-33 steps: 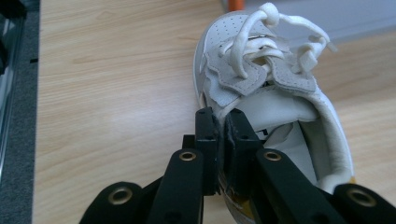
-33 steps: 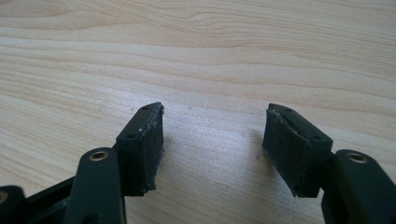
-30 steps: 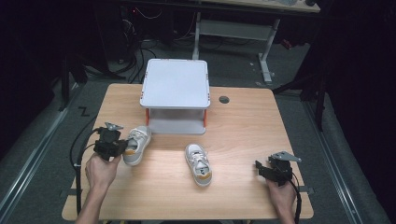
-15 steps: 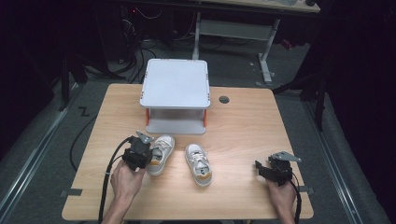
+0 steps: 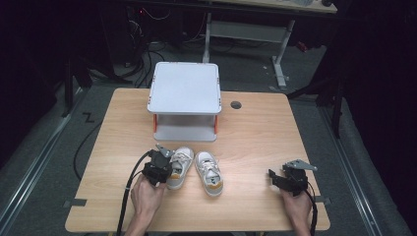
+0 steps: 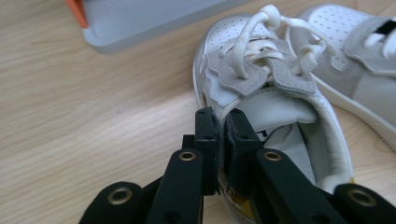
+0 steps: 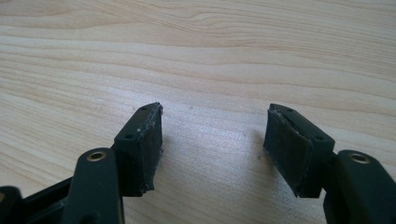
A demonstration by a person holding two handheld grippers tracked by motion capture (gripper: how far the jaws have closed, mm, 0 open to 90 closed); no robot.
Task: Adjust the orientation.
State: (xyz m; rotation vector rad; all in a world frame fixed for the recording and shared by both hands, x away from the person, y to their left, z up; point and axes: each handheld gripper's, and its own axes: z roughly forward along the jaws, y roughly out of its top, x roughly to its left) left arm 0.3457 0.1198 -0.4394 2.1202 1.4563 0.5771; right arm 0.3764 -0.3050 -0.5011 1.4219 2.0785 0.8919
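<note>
Two small white shoes with yellow heels lie side by side near the table's middle front. My left gripper (image 5: 166,169) is shut on the left shoe (image 5: 181,163). In the left gripper view the jaws (image 6: 223,119) pinch the inner side wall of that left shoe (image 6: 261,79) next to the tongue, and the laces are tied above. The other shoe (image 5: 209,172) lies just to its right, also at the edge of the left gripper view (image 6: 369,70). My right gripper (image 5: 272,177) rests open at the front right, with bare wood between its jaws (image 7: 212,135).
A white two-level stand (image 5: 185,89) with orange posts sits at the back centre of the wooden table (image 5: 255,132); its base (image 6: 140,23) is just beyond the held shoe. A cable hole (image 5: 236,104) lies right of the stand. Dark floor and cables surround the table.
My left gripper has carried its shoe rightward from the table's left side and set it close beside the other shoe. The right gripper has stayed in place.
</note>
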